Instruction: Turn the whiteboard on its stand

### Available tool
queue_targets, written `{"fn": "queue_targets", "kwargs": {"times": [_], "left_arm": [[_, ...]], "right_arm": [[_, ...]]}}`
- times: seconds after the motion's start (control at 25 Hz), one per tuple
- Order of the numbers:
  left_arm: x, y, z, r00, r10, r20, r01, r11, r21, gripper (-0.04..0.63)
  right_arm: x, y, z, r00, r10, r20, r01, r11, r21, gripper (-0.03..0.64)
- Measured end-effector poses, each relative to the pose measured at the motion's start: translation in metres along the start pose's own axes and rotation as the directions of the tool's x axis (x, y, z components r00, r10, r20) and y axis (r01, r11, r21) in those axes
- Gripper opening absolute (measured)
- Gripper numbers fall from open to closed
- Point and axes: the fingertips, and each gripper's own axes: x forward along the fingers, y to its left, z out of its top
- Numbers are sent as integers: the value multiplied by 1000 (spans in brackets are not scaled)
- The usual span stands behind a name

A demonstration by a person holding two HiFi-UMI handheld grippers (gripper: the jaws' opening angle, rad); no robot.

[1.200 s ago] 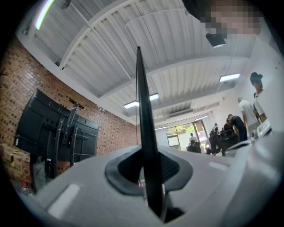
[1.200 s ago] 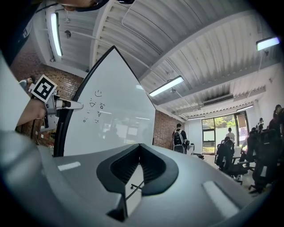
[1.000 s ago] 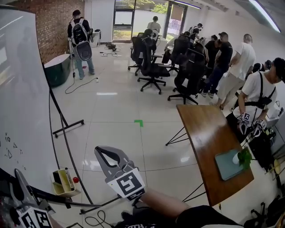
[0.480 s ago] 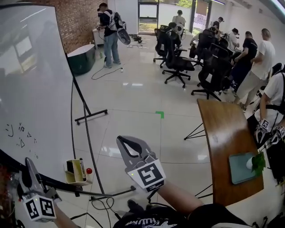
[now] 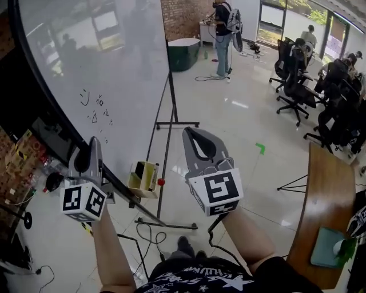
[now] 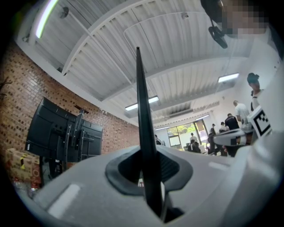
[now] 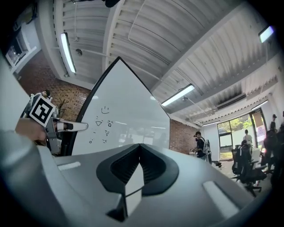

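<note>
**Black frame (image 6: 141, 102) pinched by the left gripper (image 5: 91, 150), right gripper (image 5: 197, 140) empty**

White surface fills the upper left of the head view. That's the whiteboard (image 5: 108, 63), tilted on its black stand (image 5: 167, 114), with small doodles (image 5: 96, 109) on its face.

The left gripper's jaws are closed on the frame edge, low on the board. In the left gripper view that edge runs as a thin dark blade straight up from between the pads, gripped tight. Just beside the grip, a yellow tray (image 5: 142, 180) sits at the frame with a red knob (image 5: 161, 182) at its side.

Over to the right gripper. It's out in open air to the right of the board and apart from it, jaws pressed together with nothing between them. Its own view confirms this, with the whiteboard and the left gripper showing off to its left.

Down below, cables (image 5: 146, 237) snake across the glossy floor by the stand's feet, and a green mark (image 5: 261, 149) sits on the tiles. Further right there's a wooden table (image 5: 326, 194). Beyond it are black office chairs (image 5: 294, 86) and a person with a backpack (image 5: 224, 31) near the brick wall (image 5: 183, 14).
</note>
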Motion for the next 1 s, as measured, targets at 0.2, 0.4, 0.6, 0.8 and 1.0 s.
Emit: {"fn": "queue_targets", "kwargs": {"times": [0.2,0.4,0.6,0.8,1.0], "left_arm": [[19,6,-16,999,-27,22,27,1000,-14,41],[17,15,-26,998,-39,40,40,999,-23,41],[17,3,-16,998,-44,35,45,998,-40,44],[6,-2,-9,998,-53,29,54,997,-52,44],[1,-9,1,997,-72,30,74,995,-67,46]], "right_arm": [[51,39,-3,998,68,-16,-68,998,17,8],[77,80,-15,991,133,-25,-132,991,34,8],[78,97,-13,987,154,-55,-152,987,47,8],[81,116,-6,986,146,-75,-145,989,30,8],[84,122,-2,987,141,-80,-139,990,38,8]]}}
